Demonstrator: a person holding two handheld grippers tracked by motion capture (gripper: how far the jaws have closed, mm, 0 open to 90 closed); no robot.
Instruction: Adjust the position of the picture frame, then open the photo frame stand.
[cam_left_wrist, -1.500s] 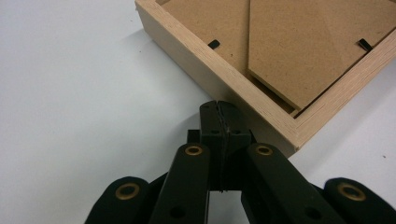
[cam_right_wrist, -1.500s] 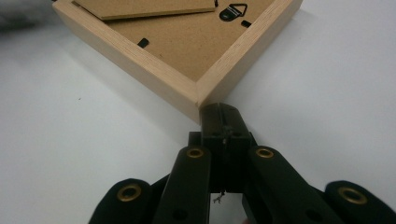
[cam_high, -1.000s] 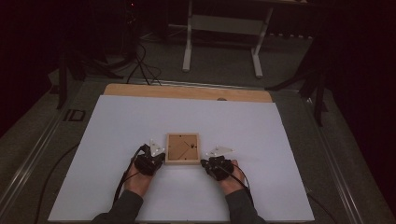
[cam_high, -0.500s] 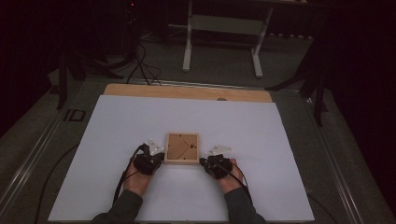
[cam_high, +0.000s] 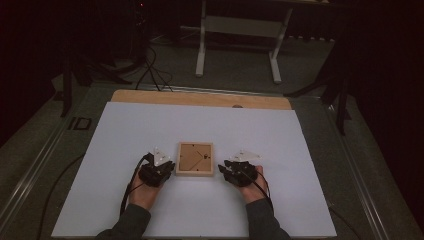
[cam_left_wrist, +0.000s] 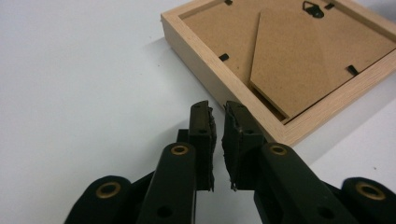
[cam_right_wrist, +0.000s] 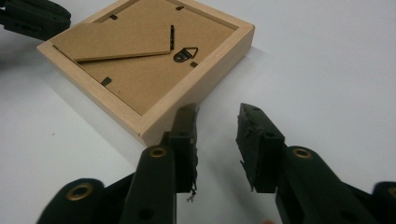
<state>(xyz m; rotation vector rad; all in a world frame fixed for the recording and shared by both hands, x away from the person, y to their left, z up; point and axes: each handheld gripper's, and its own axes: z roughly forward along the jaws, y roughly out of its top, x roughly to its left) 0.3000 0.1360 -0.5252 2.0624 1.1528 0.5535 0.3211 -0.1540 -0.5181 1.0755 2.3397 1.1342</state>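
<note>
A light wooden picture frame (cam_high: 194, 159) lies face down in the middle of the white table top (cam_high: 200, 125). Its brown backing board, fold-out stand and metal hanger face up (cam_left_wrist: 289, 60) (cam_right_wrist: 140, 60). My left gripper (cam_high: 162, 167) rests at the frame's left edge. Its jaws (cam_left_wrist: 218, 109) have just been opening and stand a narrow gap apart, with nothing between them. My right gripper (cam_high: 230, 170) sits at the frame's right side. Its jaws (cam_right_wrist: 219, 114) have just been opening wider and hold nothing, and the left fingertip (cam_right_wrist: 186, 121) is beside the frame's near corner.
A wooden strip (cam_high: 200, 98) runs along the table's far edge. Beyond it, white stand legs (cam_high: 237, 30) and cables (cam_high: 150, 65) lie on the dark floor. The left gripper (cam_right_wrist: 32, 16) shows at the top left of the right gripper view.
Both hands and the frame stay where they were. The jaws are too small in the high view to show a difference.
</note>
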